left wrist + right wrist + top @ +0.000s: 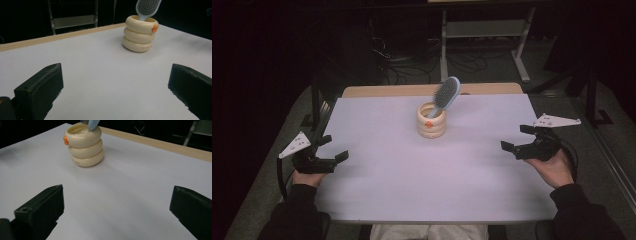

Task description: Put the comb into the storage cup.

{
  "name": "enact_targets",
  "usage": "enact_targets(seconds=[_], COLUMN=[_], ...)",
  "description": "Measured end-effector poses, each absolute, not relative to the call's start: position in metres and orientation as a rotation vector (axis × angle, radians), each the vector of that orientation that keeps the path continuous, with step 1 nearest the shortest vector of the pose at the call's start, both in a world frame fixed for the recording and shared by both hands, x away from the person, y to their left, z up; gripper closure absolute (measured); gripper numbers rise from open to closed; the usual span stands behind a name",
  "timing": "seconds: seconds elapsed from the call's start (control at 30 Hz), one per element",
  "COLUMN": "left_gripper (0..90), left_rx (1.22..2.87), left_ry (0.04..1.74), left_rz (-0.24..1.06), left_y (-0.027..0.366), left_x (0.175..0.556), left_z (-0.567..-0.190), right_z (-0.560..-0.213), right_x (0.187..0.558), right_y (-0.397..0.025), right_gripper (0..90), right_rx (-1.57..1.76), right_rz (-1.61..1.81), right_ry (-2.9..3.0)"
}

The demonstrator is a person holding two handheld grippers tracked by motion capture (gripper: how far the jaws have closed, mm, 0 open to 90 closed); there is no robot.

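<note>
A light blue hairbrush (446, 94) stands handle-down in a cream ringed holder (431, 122) near the middle of the white table (412, 175), leaning toward the far right. Both the left gripper (332, 148) and right gripper (518, 138) rest well apart from it, jaws spread and empty. The brush looks light and stiff; its smooth neck below the bristles seems the best grip, though the holder could tip

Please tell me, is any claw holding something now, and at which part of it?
Nothing is held. The left claw and the right claw are both open, apart from the cup with the hairbrush.
</note>
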State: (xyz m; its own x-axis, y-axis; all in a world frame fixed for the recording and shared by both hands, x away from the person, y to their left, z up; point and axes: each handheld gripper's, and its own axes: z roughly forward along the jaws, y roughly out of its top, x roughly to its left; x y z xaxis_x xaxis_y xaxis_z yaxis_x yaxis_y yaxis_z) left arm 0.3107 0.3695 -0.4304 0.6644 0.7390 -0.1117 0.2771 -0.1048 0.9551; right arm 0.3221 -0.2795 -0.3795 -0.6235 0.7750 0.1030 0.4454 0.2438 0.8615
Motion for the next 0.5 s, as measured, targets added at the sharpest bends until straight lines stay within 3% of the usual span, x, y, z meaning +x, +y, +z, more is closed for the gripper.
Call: enact_targets(seconds=[0.5], left_gripper=[0.0], left_rx=[1.676], left_ry=[0.836], left_rz=[0.484], left_y=[0.37], left_x=[0.31], left_z=[-0.43], right_z=[-0.402], right_x=[0.302], right_y=[-0.287], right_gripper=[0.0], right_rx=[1.126], right_rz=[1.298], right_ry=[2.206])
